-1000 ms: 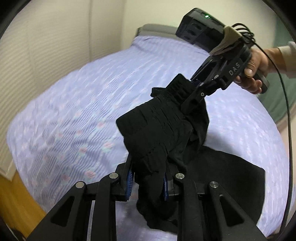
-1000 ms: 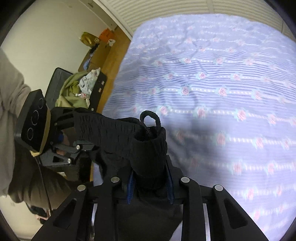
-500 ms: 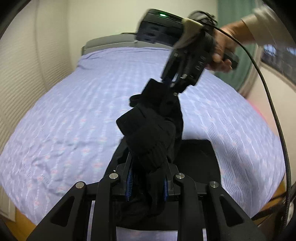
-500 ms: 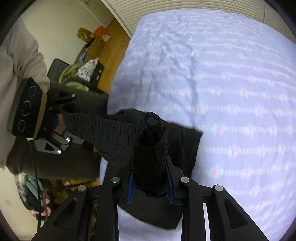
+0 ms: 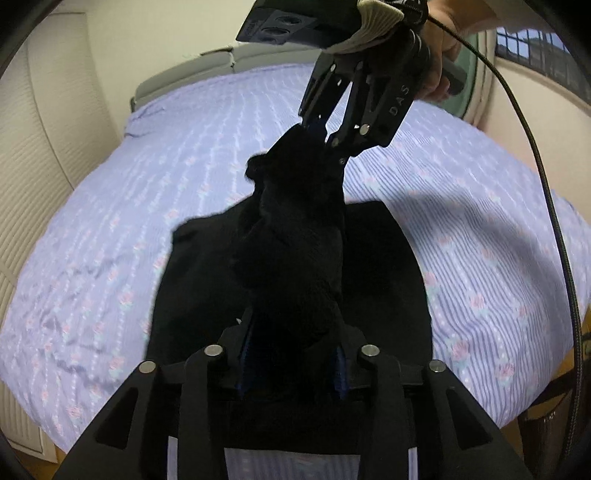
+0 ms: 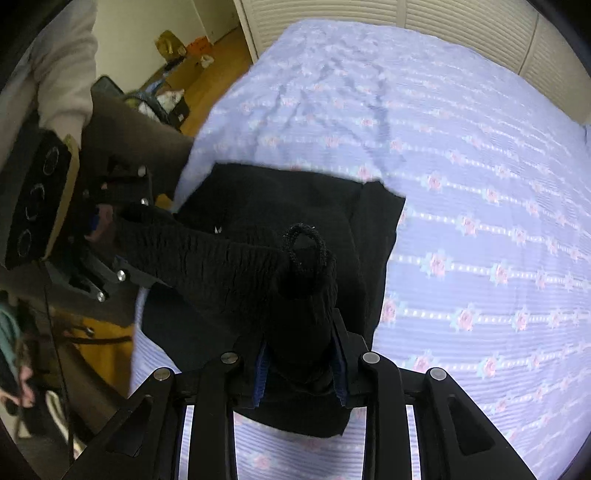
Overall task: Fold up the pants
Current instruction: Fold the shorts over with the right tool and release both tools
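A: Bedroom. Bed with lilac striped floral cover fills both views; louvred closet doors behind it in the right wrist view, wood floor with clutter off to the side.

B: Where are the pants?

A: Black pants are partly lifted. You're holding the elastic waistband stretched between both tools, and the rest lies flat on the bed cover below, near the bed's edge.

B: Left side?

A: Your left hand-held gripper has its blue pads closed on a bunched end of the waistband; fabric fills the gap between the fingers. In the right wrist view it's at the left, beside your sleeve.

B: And right?

A: Your right hand-held gripper is also clamped on the waistband, other end. A drawstring loop sticks up just above the pads (black cord, easy to miss against the fabric). From the left wrist view you see it above, fingertips pinched into the fabric, your right hand on the handle, cable running down the right side.

B: Waistband taut?

A: Gathered, ribbed, spanning tool to tool with a slight sag. Frames are a bit blurred.
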{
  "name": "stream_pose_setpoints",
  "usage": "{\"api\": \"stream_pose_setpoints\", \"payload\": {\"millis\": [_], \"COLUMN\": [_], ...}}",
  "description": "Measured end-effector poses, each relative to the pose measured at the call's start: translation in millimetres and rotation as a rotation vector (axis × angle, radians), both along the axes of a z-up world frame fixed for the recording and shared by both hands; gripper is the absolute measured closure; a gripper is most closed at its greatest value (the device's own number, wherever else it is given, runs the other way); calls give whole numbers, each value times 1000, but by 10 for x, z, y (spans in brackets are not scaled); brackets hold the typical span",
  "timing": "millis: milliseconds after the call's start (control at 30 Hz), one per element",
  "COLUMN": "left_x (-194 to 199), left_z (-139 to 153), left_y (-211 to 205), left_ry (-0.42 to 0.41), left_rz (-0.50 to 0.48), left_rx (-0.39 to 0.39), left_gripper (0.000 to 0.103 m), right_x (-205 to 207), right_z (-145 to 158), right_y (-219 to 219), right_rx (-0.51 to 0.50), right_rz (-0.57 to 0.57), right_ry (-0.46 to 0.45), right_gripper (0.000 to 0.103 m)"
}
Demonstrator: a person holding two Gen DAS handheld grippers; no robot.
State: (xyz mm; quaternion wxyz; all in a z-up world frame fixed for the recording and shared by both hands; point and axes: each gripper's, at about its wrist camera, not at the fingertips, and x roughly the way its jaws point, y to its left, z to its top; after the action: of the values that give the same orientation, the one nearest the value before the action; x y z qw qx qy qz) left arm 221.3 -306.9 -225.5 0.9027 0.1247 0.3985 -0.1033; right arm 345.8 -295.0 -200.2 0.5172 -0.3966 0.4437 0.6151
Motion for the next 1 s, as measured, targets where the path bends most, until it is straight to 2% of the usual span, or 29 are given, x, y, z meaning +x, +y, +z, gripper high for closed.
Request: {"api": "stream_pose_setpoints", "payload": {"millis": [167, 333, 467, 633, 733, 867, 933, 1000], "left_x": [-119, -183, -171, -147, -176, -211, -223, -166], "left_z": [-138, -195, -249, -421, -332, -126, -20, 70], "left_y": [-175, -382, -469, -558, -506, -253, -77, 114], "left_ry": [30, 93, 142, 201, 215, 240, 239, 223], "left_rz": [-65, -145, -191, -262, -295, -295, -291, -281], "left_rx": [-5, -51, -93, -128, -151, -172, -181, -188], "left_gripper": [52, 48, 43, 42, 42, 42, 42, 41], "right_x": [-59, -121, -225, -296, -329, -352, -342, -337], "right_z": [-154, -274, -374, -491, -515, -378, -317, -243], "right_y": [-223, -431, -651, -884, -1001, -1128, -1192, -1280], "right_rx": [-39, -72, -115, -148, -148, -108, -88, -48], "right_rz": [-23, -88, -127, -233, -308, -417, -500, -603], "right_ry": [-42, -31, -18, 2, 24, 38, 52, 76], "right_gripper": [64, 58, 47, 44, 44, 43, 37, 36]}}
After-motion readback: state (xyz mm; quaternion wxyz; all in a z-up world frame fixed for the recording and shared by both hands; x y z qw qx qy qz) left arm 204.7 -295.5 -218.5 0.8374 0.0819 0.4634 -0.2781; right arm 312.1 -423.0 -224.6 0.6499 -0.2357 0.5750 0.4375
